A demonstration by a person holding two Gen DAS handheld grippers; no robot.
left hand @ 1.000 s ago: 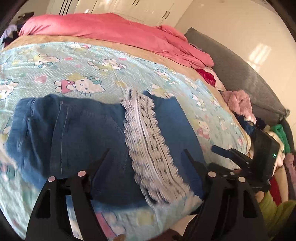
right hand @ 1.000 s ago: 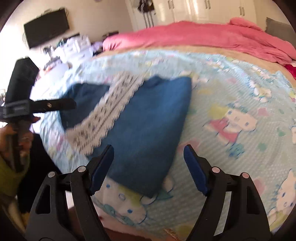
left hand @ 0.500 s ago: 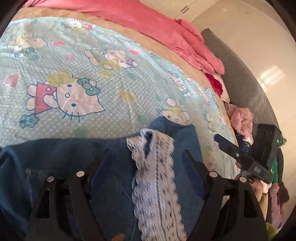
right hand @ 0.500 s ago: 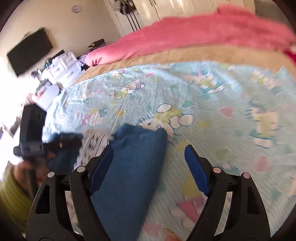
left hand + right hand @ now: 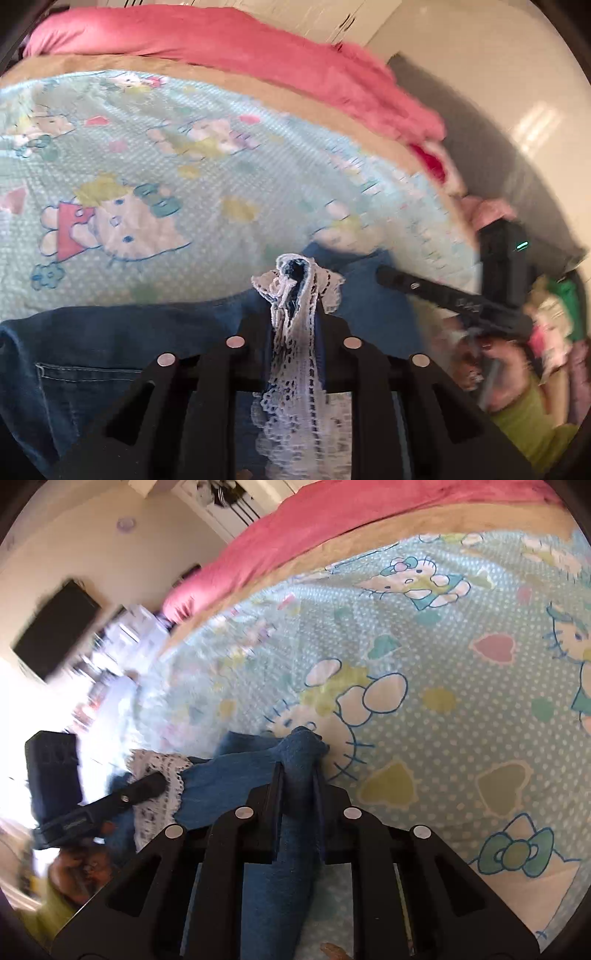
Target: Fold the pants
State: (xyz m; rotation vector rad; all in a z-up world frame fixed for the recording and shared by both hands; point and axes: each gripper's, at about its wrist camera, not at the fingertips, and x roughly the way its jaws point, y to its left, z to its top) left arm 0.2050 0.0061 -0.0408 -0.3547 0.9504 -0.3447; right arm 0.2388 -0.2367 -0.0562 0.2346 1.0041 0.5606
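Blue denim pants (image 5: 110, 354) with a white lace cuff (image 5: 295, 369) lie on a pale blue cartoon-cat bedsheet (image 5: 166, 173). My left gripper (image 5: 295, 314) is shut on the lace cuff, bunched between its fingers. My right gripper (image 5: 299, 775) is shut on the blue denim leg end (image 5: 299, 749), pinched into a ridge. The right gripper's body shows in the left wrist view (image 5: 454, 302); the left gripper's body shows in the right wrist view (image 5: 110, 805).
A pink blanket (image 5: 258, 48) lies across the far side of the bed. A grey sofa (image 5: 498, 155) with heaped clothes (image 5: 561, 295) stands to the right. A dark TV (image 5: 55, 627) hangs on the wall by cluttered drawers.
Both grippers have dropped onto the pants' leg ends and shut, the left on the lace cuff, the right on the denim edge. Both were open before.
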